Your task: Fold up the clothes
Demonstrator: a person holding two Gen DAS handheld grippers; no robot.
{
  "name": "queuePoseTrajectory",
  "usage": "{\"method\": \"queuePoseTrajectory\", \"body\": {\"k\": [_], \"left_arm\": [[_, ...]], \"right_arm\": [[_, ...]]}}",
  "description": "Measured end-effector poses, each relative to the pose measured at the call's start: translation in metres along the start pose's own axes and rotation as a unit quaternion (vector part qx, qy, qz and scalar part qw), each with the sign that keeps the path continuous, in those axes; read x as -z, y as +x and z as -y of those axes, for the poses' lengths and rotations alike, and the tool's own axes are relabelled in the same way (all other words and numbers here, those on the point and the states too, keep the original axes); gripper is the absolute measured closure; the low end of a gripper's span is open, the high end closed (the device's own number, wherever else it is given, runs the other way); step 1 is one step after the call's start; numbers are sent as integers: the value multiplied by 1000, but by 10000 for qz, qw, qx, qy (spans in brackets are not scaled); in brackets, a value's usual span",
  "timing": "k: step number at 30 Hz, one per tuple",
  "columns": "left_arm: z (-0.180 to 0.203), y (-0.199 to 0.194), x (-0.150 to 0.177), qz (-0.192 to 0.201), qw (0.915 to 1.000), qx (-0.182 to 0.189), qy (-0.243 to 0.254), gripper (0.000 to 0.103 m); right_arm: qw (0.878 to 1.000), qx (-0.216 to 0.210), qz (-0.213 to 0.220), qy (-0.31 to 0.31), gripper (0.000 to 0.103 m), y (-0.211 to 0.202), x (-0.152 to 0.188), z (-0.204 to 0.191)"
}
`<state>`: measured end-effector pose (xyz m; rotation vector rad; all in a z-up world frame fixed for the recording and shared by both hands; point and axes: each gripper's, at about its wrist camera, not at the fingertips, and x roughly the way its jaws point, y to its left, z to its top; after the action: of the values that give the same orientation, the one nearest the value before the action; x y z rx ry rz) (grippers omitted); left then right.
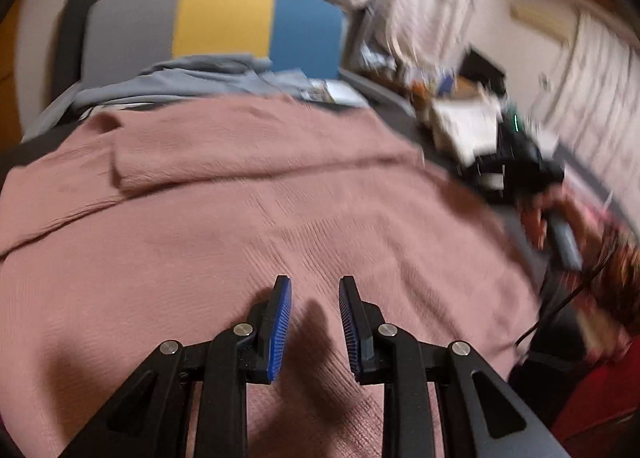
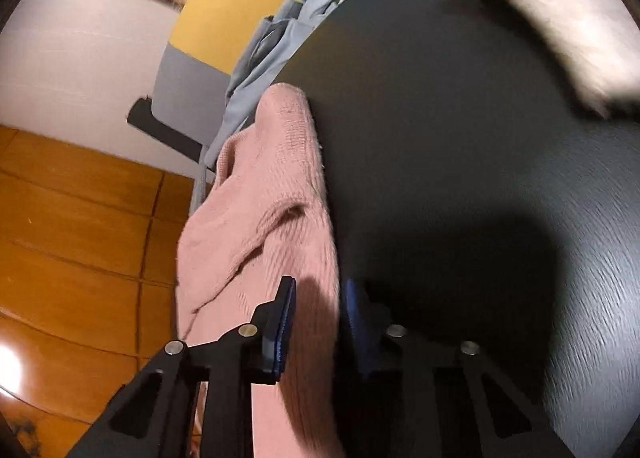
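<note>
A pink knit sweater (image 1: 260, 209) lies spread over the dark table, one sleeve folded across its upper part. My left gripper (image 1: 315, 290) hovers open just above the sweater's near half, nothing between its blue pads. In the right wrist view the sweater's edge (image 2: 272, 193) hangs over the table's side. My right gripper (image 2: 318, 290) is open, its jaws on either side of that hanging edge. The left pad (image 2: 285, 322) is on the cloth's outer side, the right pad (image 2: 356, 314) in shadow over the table top.
A grey-blue garment (image 1: 192, 75) lies heaped beyond the sweater, in front of a grey, yellow and blue panel (image 1: 224, 21). Clutter (image 1: 472, 121) sits at the table's right. The dark table (image 2: 460, 137) fills the right wrist view, wooden floor (image 2: 80, 217) below its left side.
</note>
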<state>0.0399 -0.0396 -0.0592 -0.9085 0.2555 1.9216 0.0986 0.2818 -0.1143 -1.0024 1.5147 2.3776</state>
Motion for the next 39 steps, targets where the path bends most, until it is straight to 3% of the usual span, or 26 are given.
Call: {"method": "queuePoseTrajectory", "body": {"k": [2, 5, 8, 12, 16, 18, 19, 20, 22, 25, 27, 29, 31, 33, 35, 39], "left_arm": [[12, 8, 6, -60, 9991, -236, 360, 79], [24, 8, 9, -132, 9947, -512, 885, 79], [20, 2, 10, -212, 9932, -537, 1010, 76], [4, -12, 15, -204, 9957, -550, 724, 76], [-4, -7, 8, -211, 9986, -338, 356, 76], [3, -4, 2, -160, 9990, -272, 317, 79], [10, -6, 0, -80, 9996, -46, 274, 79], [17, -6, -3, 30, 9994, 203, 282, 78], [39, -4, -11, 202, 9969, 556, 514, 78], [68, 10, -17, 129, 9919, 806, 973, 77], [87, 26, -17, -83, 9878, 798, 1338, 77], [100, 47, -12, -418, 9847, 469, 1623, 74], [105, 48, -9, -258, 9845, 326, 1702, 71], [108, 49, -9, -228, 9846, 244, 1715, 72], [107, 48, -11, -324, 9843, 201, 1725, 83], [106, 39, -8, -499, 9775, 7, 2047, 92]], "right_arm": [[9988, 302, 15, -387, 93, 6, -2, -8], [9919, 698, 12, -1064, 98, 13, 1, -22], [9786, 1343, 227, -1545, 98, 8, -3, -34], [9604, 2008, 479, -1873, 103, 1, -16, -31], [9662, 1815, 428, -1778, 103, -3, -20, -24], [9822, 1138, 252, -1471, 99, -7, -20, -22], [9879, 802, 163, -1317, 98, -9, -20, -22], [9875, 800, 99, -1355, 90, -10, -14, -22], [9865, 793, -29, -1431, 88, -10, -1, -24], [9833, 700, -48, -1681, 78, -9, 10, -30], [9824, 726, -21, -1721, 76, -7, 13, -32], [9770, 918, -37, -1924, 77, -5, 16, -39], [9609, 1429, -58, -2370, 87, -1, 22, -50], [9565, 1602, -6, -2438, 92, 1, 22, -53], [9576, 1634, 52, -2370, 98, 0, 21, -51], [9606, 1603, 119, -2267, 100, -4, 18, -45]]}}
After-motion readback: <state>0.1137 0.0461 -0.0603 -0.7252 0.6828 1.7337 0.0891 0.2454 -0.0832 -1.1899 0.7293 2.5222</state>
